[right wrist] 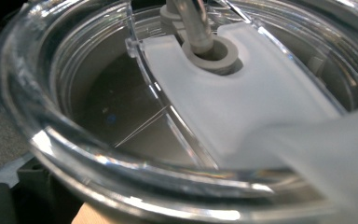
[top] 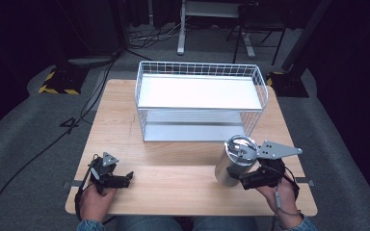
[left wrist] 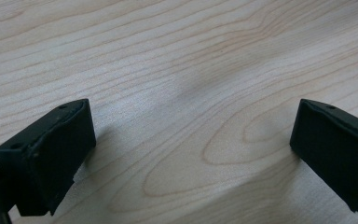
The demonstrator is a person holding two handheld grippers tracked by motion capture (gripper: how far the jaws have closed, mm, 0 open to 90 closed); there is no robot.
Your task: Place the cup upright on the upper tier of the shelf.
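Note:
A steel tumbler (top: pixel 228 169) with a clear lid (top: pixel 241 147) leans to the right above the table's front right. My right gripper (top: pixel 243 182) is shut on its side, low on the body. The right gripper view sits very close to the clear lid (right wrist: pixel 121 116), with a frosted slider (right wrist: pixel 242 107) and a grey straw stub (right wrist: pixel 200 32) in its hole. My left gripper (top: pixel 127 177) rests near the front left of the wooden table (top: pixel 173 168). Its jaws stand wide open over bare wood, the left gripper (left wrist: pixel 191 135) holding nothing.
A white wire basket rack (top: pixel 200 91) with a flat white upper shelf stands at the middle back of the table. Cables trail over the grey floor (top: pixel 38 130) to the left. Dark stands and chair legs rise behind the table.

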